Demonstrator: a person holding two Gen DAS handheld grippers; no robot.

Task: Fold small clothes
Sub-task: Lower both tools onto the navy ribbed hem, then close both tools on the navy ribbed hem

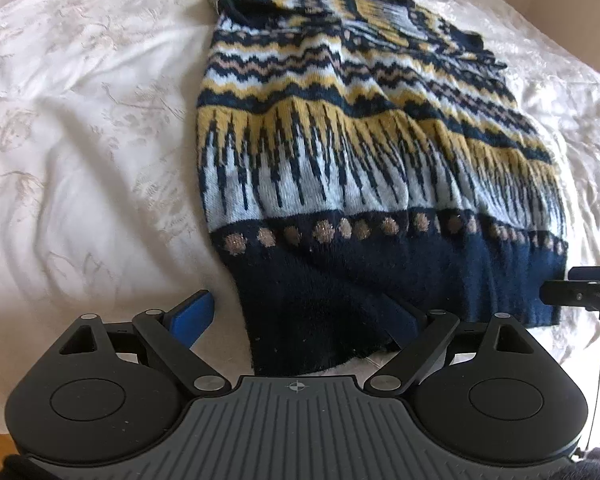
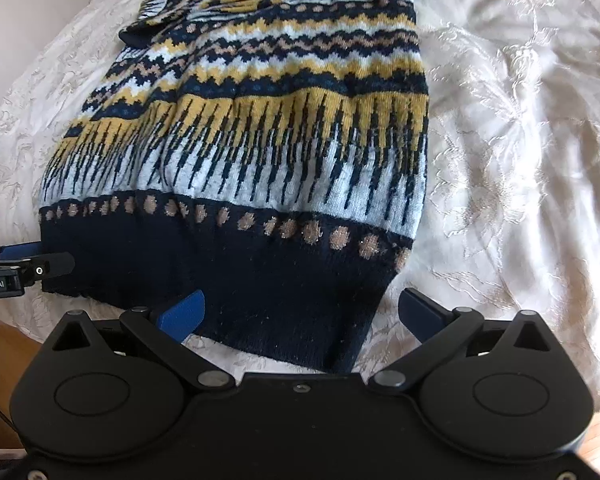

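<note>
Both grippers gape unclenched at the near hem, the left gripper [image 1: 304,316] straddling its left corner, the right gripper [image 2: 300,312] its right, while the patterned sweater [image 1: 340,140] runs lengthwise straight away across the white bedspread [image 1: 80,140].

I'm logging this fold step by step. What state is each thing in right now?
sweater: flat on the bed cover, sleeves folded in, navy hem nearest the grippers.
left gripper: open, fingers astride the hem's left corner.
right gripper: open, fingers astride the hem's right corner.
bed cover: white, lightly wrinkled.
</note>
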